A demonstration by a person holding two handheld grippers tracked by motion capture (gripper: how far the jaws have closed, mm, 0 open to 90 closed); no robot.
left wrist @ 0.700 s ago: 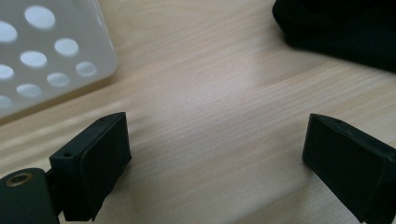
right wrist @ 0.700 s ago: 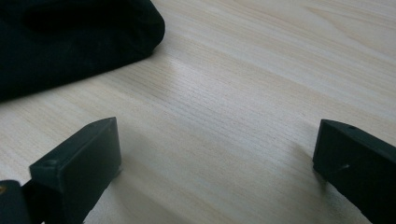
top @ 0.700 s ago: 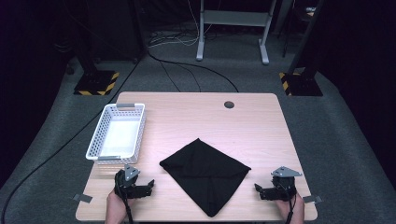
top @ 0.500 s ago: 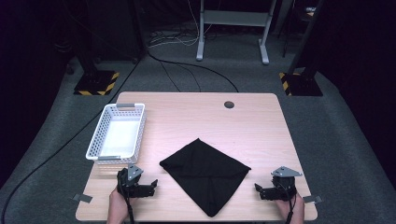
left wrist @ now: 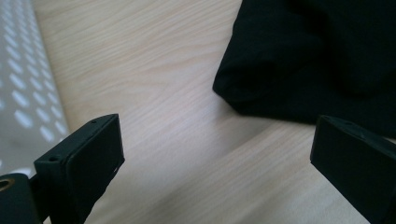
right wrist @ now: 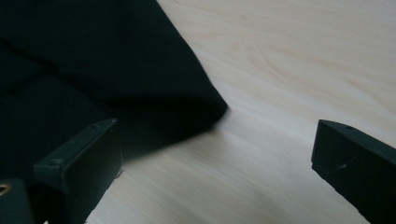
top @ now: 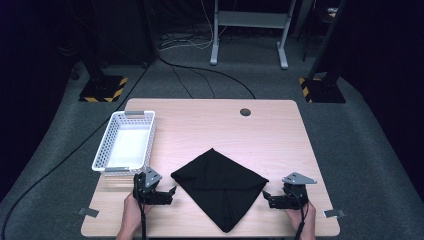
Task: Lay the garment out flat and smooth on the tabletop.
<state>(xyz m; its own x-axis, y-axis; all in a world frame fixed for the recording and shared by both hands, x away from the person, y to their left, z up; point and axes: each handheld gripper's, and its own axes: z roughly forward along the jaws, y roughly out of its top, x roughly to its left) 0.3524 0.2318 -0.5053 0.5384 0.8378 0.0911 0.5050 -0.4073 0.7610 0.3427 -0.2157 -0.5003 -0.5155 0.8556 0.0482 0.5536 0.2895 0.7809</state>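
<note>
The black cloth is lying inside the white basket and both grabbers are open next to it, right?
Not quite. The black cloth lies flat on the wooden table, not in the white basket, which stands empty off to its left, as the high view shows. The rest holds: the left gripper and the right gripper both sit open beside the cloth's corners.

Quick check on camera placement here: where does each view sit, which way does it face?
High view: above the near table edge, facing forward and down; both hands, left gripper, right gripper.
Left gripper view: rides that gripper, looks between its open jaws at the black cloth corner and white basket.
Right gripper view: looks between its open jaws at the cloth's opposite corner.
Shared: cloth on the wooden table.
</note>
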